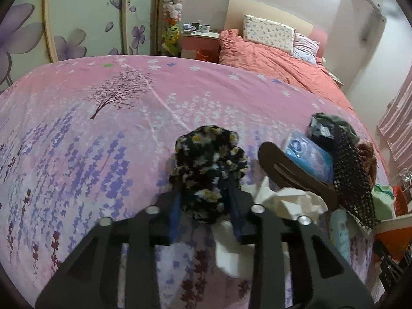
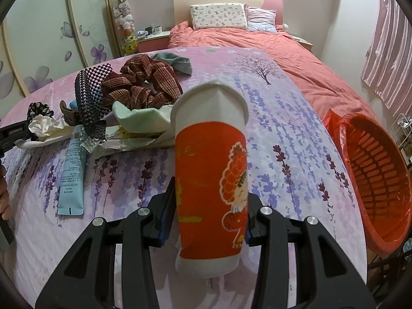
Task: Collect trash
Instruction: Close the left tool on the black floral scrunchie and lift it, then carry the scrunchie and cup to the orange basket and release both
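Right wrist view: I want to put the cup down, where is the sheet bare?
Bare sheet lies between the paper cup and the red basket, and beyond it toward the printed tree. Left is crowded: blue tube, crumpled paper, scrunchies.

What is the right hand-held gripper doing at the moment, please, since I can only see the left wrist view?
Observer: The right hand-held gripper is clamped on a red and white paper cup, with the cup's open rim pointing away from the camera.
Operator: Thank you. Is there somewhere nearby to drop it?
Observer: Yes. An orange basket lined with a red bag sits tilted at the edge of the bed, to the right of the cup in the right wrist view.
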### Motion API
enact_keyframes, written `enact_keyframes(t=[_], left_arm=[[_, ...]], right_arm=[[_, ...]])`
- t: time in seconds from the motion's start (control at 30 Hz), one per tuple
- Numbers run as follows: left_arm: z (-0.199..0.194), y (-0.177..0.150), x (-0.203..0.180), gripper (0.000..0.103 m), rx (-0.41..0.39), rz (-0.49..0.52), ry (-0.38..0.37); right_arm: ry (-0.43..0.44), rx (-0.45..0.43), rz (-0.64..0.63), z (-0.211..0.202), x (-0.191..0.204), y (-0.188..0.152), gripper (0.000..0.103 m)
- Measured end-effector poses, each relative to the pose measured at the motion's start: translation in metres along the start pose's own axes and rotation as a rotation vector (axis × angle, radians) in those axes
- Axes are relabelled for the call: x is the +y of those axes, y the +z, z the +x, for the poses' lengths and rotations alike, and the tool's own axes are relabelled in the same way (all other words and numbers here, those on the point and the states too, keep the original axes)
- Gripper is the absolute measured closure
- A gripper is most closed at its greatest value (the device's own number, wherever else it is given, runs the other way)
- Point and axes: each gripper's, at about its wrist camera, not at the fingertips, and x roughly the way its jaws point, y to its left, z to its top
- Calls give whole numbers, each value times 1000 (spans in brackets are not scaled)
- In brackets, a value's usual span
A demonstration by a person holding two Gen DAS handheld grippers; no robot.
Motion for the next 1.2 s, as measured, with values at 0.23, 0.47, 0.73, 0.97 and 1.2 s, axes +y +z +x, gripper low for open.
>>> enact_keyframes(t=[0.23,0.47,0.73,0.97,1.2], left_arm=[[5,7,4,85,2,14,-19],[-20,12,11,88,-55,15,-42],[-55,13,5,88,-105,22,-45],[-80,12,-45,88,-128,95,-85],[-95,-6,-104,88,-123,172,-147]], right_arm=[[13,-1,-5,-1,2,0,69],[43,-11,23,-12,-6,-3,70],[52,-49,57,-30,-18,4,70],[51,-90,75,-45,-32,16,70],[53,-111,68,-52,-42,21,70]])
